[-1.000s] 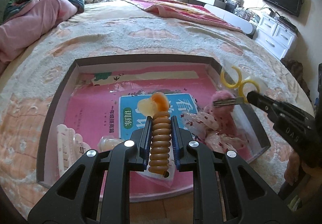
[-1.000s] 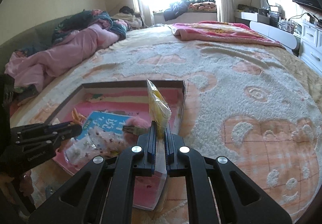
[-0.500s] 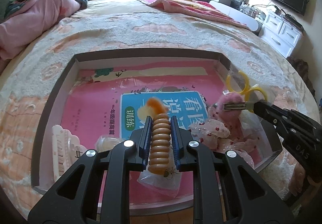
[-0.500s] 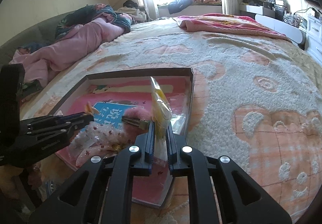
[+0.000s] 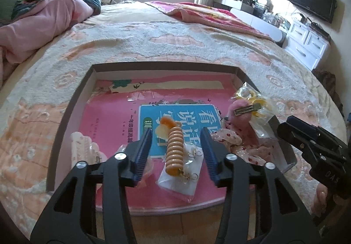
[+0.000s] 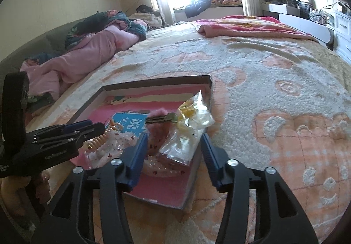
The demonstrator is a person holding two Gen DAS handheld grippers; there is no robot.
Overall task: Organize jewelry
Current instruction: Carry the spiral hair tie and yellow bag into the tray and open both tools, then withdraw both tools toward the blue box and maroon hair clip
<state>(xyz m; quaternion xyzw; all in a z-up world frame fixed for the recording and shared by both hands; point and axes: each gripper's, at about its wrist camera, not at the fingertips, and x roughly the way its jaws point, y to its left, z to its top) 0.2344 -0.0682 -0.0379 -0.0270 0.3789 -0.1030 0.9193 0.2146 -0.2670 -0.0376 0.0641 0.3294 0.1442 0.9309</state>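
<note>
On the bed (image 5: 175, 46), a shallow box (image 5: 72, 108) holds a pink book (image 5: 109, 116) and the jewelry: at its left a pale comb (image 5: 83, 145), then the left tool (image 5: 176, 145), whose jaws have just been opening and now stand released either side of an orange spiral tie (image 5: 174, 152) lying on its clear bag (image 5: 182, 180). Further right lie a pink fluffy clip (image 6: 158, 132) and a bag of yellow rings (image 6: 188, 132), which leans on the box's right wall between the right tool's (image 6: 173, 147) fingers, jaws just opened and free of it.
</note>
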